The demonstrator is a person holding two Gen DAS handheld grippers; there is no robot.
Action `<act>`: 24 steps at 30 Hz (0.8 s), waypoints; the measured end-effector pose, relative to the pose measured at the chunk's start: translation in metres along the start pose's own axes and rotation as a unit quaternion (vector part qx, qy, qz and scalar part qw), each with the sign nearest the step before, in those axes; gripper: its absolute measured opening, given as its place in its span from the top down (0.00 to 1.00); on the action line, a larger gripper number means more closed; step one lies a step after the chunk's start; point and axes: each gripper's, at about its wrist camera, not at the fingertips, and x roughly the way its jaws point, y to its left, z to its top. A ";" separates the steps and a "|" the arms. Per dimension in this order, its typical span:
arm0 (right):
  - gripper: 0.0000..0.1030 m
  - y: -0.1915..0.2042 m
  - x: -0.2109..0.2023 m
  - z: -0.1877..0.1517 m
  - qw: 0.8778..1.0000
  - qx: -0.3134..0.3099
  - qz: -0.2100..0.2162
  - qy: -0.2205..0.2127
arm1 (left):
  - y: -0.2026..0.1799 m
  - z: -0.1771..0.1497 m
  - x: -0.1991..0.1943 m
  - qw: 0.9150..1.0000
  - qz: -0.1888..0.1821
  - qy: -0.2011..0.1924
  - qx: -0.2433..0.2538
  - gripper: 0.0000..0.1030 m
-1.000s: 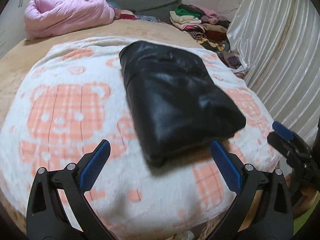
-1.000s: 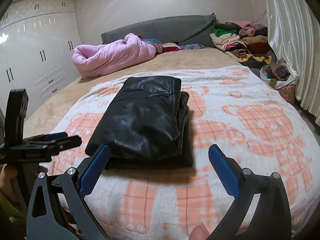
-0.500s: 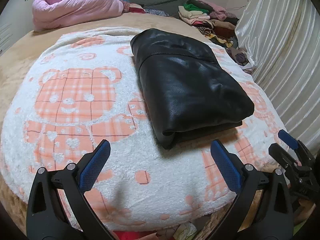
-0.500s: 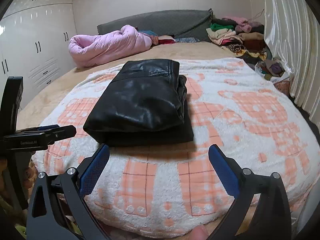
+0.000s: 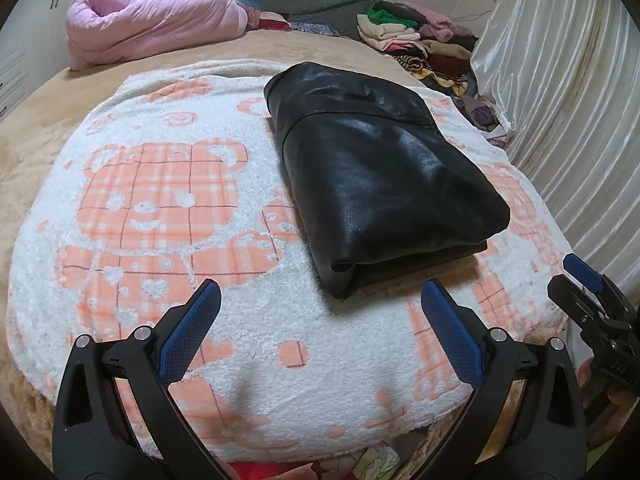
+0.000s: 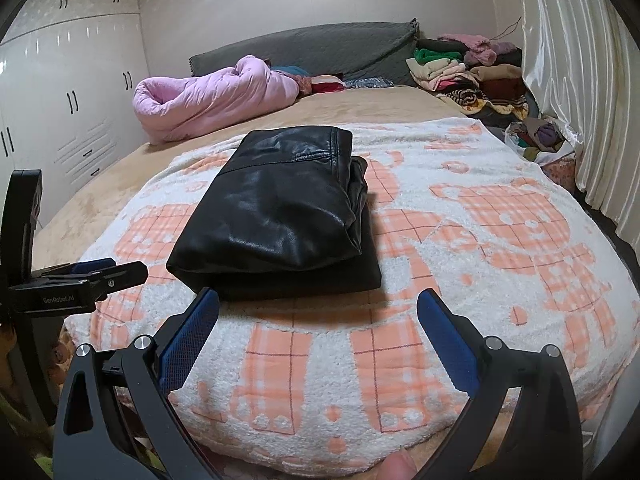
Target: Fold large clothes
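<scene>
Jacket: a black leather jacket (image 5: 380, 184) lies folded into a thick rectangle on the blanket, with nothing touching it; in the right wrist view the jacket (image 6: 276, 216) shows a flat lower layer that sticks out under the upper fold.
Blanket: a white fleece blanket (image 5: 168, 216) with orange checked bears is spread on the bed under the jacket.
Left gripper: the left gripper (image 5: 320, 308) hovers near the front edge of the jacket, a little to its left; its fingers (image 5: 188, 332) are spread wide and hold nothing.
Right gripper: the right gripper (image 6: 318, 316) hovers just in front of the jacket; its fingers (image 6: 448, 340) are also spread wide and empty.
Quilt: a pink quilt (image 6: 216, 96) is rolled up far behind the jacket, near the grey headboard (image 6: 320, 48).
Clothes pile: a pile of mixed clothes (image 5: 416, 40) sits behind the jacket to the right, beside the white curtain (image 5: 560, 80).
</scene>
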 end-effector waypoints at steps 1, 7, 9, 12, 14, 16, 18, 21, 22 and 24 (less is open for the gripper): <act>0.04 0.000 0.000 0.000 1.000 -0.001 0.000 0.001 | 0.000 0.000 0.000 1.000 0.000 0.001 0.000 0.09; 0.04 0.000 -0.001 0.002 1.000 -0.002 0.000 0.002 | -0.001 0.000 -0.001 1.000 0.007 -0.001 0.005 0.09; 0.04 0.001 -0.001 0.001 1.000 -0.001 -0.001 0.002 | -0.001 -0.001 -0.001 1.000 0.006 -0.002 0.007 0.09; 0.04 0.001 0.000 0.001 1.000 0.000 -0.002 0.003 | -0.002 -0.001 -0.002 1.000 0.007 -0.002 0.009 0.09; 0.04 0.001 0.000 0.002 1.000 -0.001 -0.004 0.004 | -0.002 -0.001 -0.001 1.000 0.010 -0.001 0.009 0.09; 0.04 0.002 0.000 0.003 1.000 -0.001 -0.003 0.003 | -0.003 -0.001 -0.001 1.000 0.012 0.000 0.011 0.09; 0.04 0.003 0.001 0.002 1.000 -0.002 -0.002 0.004 | -0.003 -0.001 -0.001 1.000 0.012 0.001 0.012 0.09; 0.04 0.004 0.002 0.002 1.000 -0.003 -0.001 0.006 | -0.003 -0.001 -0.001 1.000 0.012 -0.002 0.012 0.09; 0.04 0.004 0.002 0.002 1.000 -0.004 -0.001 0.006 | -0.003 -0.001 -0.001 1.000 0.011 -0.002 0.013 0.09; 0.04 0.004 0.003 0.002 1.000 -0.005 -0.002 0.007 | -0.002 -0.001 0.000 1.000 0.009 -0.001 0.013 0.09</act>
